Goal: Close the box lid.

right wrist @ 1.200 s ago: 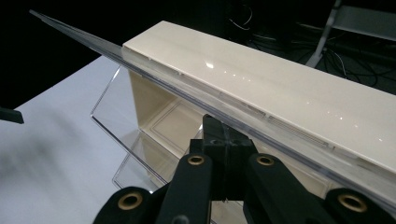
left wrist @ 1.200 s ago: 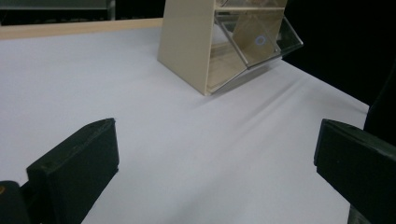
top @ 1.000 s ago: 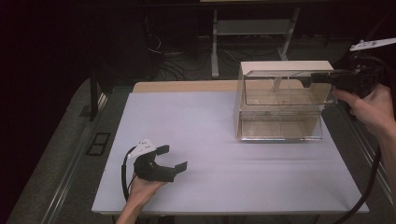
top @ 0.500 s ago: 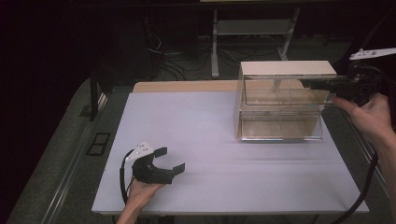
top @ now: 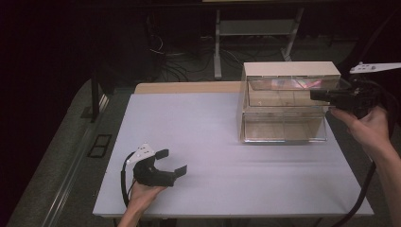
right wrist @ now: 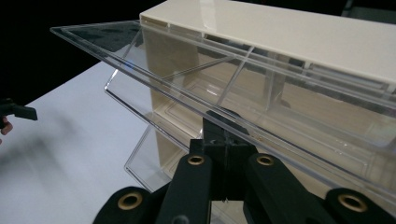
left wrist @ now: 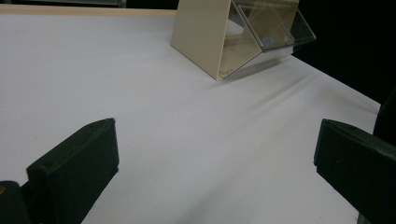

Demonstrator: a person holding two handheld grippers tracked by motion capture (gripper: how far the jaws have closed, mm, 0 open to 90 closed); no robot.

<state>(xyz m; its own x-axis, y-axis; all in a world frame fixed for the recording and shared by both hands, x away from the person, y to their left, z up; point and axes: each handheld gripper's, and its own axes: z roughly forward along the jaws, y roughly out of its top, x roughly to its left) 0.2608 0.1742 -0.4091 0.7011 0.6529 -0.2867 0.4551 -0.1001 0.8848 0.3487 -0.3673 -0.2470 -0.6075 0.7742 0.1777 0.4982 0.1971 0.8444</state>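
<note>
The clear plastic upper bin [right wrist: 243, 88] of the cream cabinet [top: 288, 71] is clamped by the right gripper [right wrist: 223, 135]; the left gripper [top: 171, 161] is held released on the white table [top: 213, 137].

I see my left gripper [top: 171, 162] as a black body with 2 blocky matte jaws, a white plate on top and a black cable looping from its rear. In its own view each jaw is a flat-faced black slab. My right gripper [top: 321, 96] is black too, topped by a pale 3-cornered plate, with a thick black cable trailing down. Its own view shows 4 brass-coloured pivot screws on black linkage arms. Both my forearms are bare, no sleeves visible.
</note>
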